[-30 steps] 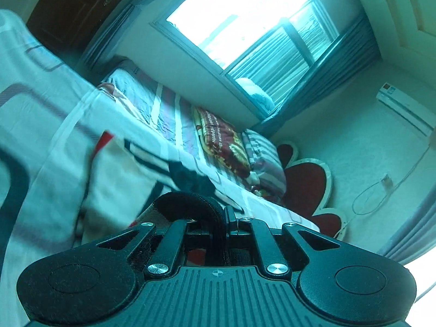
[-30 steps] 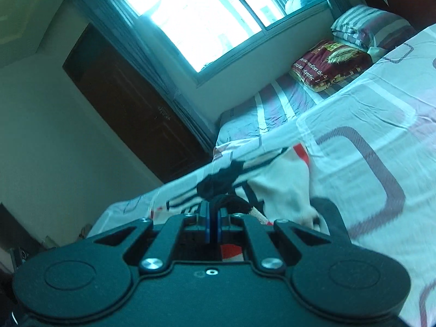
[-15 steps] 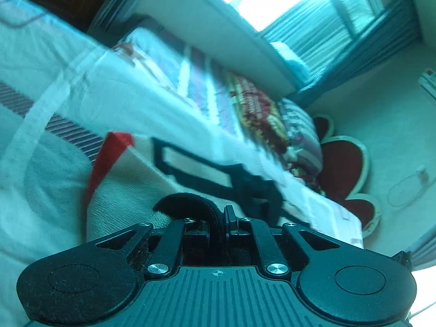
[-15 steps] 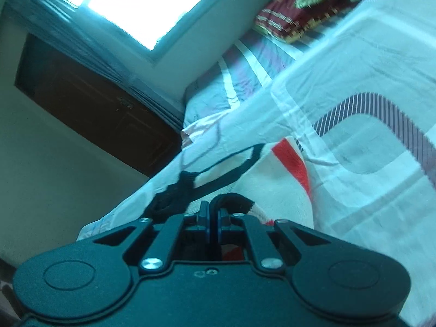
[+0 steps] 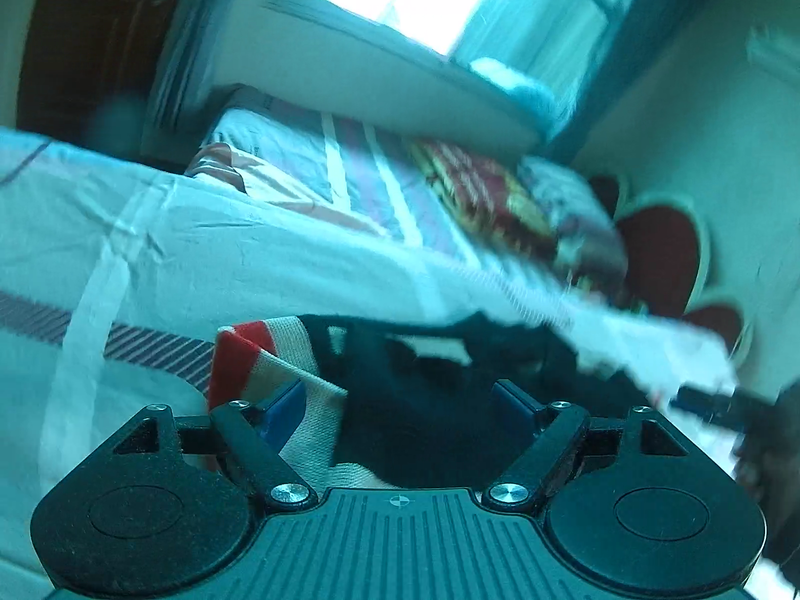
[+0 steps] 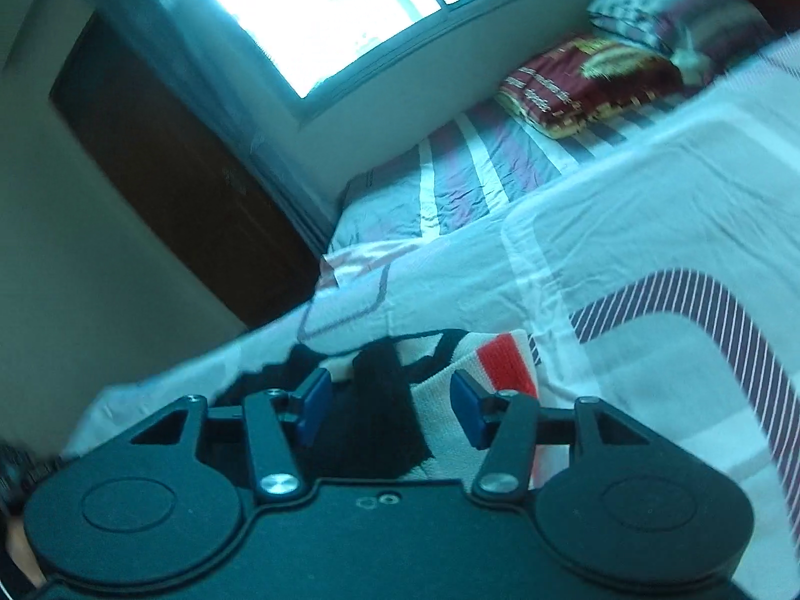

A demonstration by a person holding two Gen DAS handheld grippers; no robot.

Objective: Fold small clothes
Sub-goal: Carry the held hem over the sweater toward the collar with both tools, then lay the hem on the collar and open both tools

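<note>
Black grippers (image 5: 395,400) (image 6: 390,407) agape over garment (image 6: 500,360)

My left tool (image 5: 397,402): jaws spread wide, blue pads (image 5: 282,402) apart, gripping nothing. My right tool (image 6: 390,407): jaws likewise parted, pads (image 6: 312,397) clear on both sides, held low.

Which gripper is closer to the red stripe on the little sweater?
Left, though only narrowly. The left gripper has the red stripe right beside one of its blue pads. The right gripper is open over the sweater, with the stripe just beyond its pad.
</note>
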